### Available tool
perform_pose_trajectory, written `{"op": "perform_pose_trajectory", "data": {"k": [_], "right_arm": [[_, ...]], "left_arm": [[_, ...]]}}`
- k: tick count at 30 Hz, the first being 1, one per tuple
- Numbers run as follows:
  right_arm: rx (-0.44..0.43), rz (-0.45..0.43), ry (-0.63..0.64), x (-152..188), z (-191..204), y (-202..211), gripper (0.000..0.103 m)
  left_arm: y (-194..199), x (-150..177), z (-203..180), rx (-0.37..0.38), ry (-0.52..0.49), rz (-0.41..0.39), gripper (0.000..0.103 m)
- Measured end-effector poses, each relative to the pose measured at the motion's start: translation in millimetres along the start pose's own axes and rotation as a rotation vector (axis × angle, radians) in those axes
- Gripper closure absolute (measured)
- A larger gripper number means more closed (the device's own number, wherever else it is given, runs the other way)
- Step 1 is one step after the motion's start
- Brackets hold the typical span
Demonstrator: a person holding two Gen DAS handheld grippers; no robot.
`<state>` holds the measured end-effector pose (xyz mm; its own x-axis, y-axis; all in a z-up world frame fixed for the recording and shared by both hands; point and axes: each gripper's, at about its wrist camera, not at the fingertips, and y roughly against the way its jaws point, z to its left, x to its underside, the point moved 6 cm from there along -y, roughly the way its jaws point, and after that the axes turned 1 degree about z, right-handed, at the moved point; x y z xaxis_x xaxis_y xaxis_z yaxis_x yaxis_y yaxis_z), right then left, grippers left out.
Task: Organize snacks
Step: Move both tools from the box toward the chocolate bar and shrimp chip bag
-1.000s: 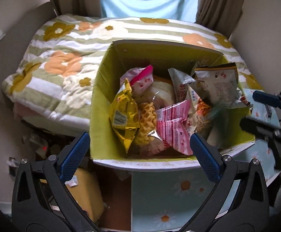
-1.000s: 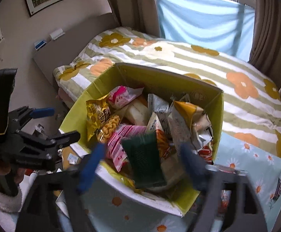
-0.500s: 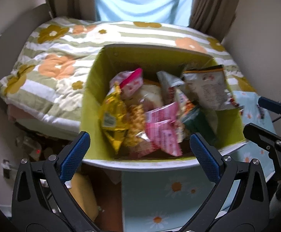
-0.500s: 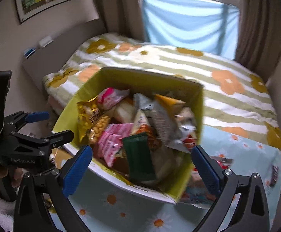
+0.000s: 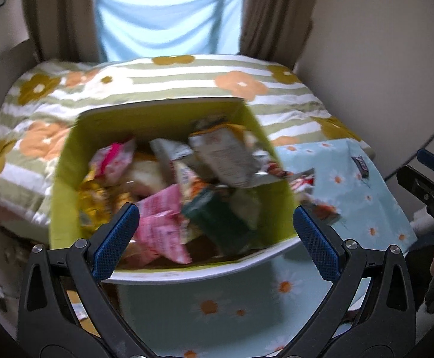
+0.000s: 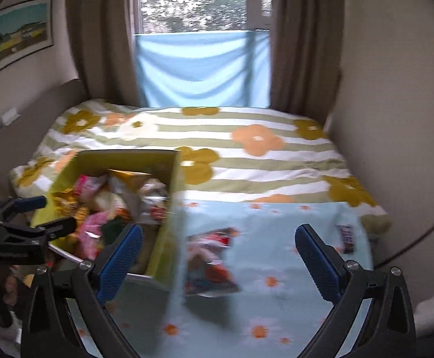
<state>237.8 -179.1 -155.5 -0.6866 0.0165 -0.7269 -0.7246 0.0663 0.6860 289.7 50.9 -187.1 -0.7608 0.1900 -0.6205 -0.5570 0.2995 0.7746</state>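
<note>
The left gripper [image 5: 215,232] hangs with its blue-padded fingers spread wide and nothing between them, pointed at the yellow-green box [image 5: 68,161] that sits straight ahead of it on the daisy-print blue cloth [image 5: 205,301]. The box is crammed with snack packets: a gold packet [image 5: 93,200] leans against the wall ahead of the left finger, a pink packet [image 5: 160,226] lies just past that finger toward the middle, a dark green packet [image 5: 214,217] sits beside it nearer the right finger, and a pale printed packet [image 5: 223,155] stands up at the far side; motion blur hides their labels. Moving rightward, the right gripper [image 6: 217,256] is also wide apart and empty. The box [image 6: 169,208] lies ahead of and beyond its left finger, while a red and white snack packet [image 6: 208,262] lies flat on the cloth [image 6: 276,313] just beside the box, between the two fingers and nearer the left one. Beyond the right finger a small dark wrapped bar [image 6: 347,238] rests near the cloth's far right edge, well apart from the box. Past both grippers spreads a striped, flowered bedspread [image 6: 217,137], and farther still brown curtains [image 6: 303,38] frame the window.
</note>
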Motion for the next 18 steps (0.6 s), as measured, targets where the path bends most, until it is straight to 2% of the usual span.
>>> {"op": "perform_pose_trajectory", "data": {"k": [6, 12, 18], "right_arm": [[0.037, 0.014, -0.029, 11.8, -69.8, -4.1, 0.001], [0.038, -0.023, -0.022, 21.2, -130.1, -6.4, 0.001], [0.035, 0.013, -0.04, 29.6, -193.8, -30.2, 0.001]], "left_arm": [[-12.4, -1.5, -58.3, -0.012, 0.004, -0.009, 0.001], [-30.4, 2.1, -121.7, -0.042, 0.02, -0.024, 0.001], [-64.5, 5.7, -172.7, -0.097, 0.028, 0.022, 0.001]]}}
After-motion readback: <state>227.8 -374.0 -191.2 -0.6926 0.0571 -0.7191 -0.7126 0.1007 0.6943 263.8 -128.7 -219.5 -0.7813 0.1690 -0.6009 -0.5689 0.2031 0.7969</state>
